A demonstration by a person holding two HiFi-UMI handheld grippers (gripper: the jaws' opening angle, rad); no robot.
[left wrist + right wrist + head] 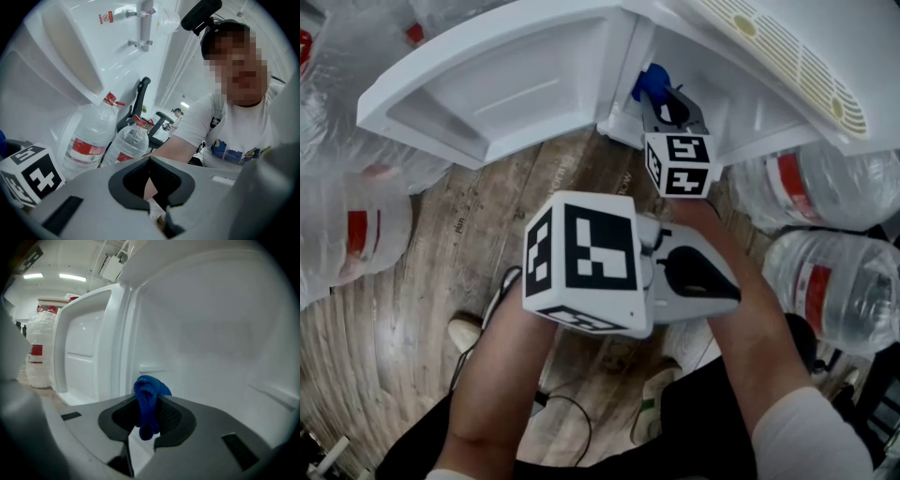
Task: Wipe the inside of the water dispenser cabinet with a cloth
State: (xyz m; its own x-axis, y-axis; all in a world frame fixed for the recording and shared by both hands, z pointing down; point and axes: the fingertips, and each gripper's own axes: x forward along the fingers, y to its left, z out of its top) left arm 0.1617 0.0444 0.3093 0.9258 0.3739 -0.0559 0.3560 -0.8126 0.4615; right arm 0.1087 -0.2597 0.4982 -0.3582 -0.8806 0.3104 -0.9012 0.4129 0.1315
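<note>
The right gripper (148, 423) has its jaws clamped on a bunched blue cloth (149, 401), which pokes up between the dark pads. The cloth is held just inside the white water dispenser cabinet (211, 333), close to its back wall; whether it touches the wall cannot be told. The cabinet door (84, 345) stands open to the left. In the head view, the same gripper (673, 111) reaches into the cabinet opening with the cloth (652, 82) at its tip.

The left gripper (150, 186) has its jaws drawn almost together, with only a sliver between the pads and nothing held. It is turned back towards the person, whose forearm and white printed shirt (234, 136) fill its view. In the head view, it sits low, in front of the cabinet, its marker cube (586, 262) uppermost, above the wooden floor (431, 281).

Large water bottles with red labels (825, 187) lie on the floor beside the cabinet, and more (356, 234) lie on the other side.
</note>
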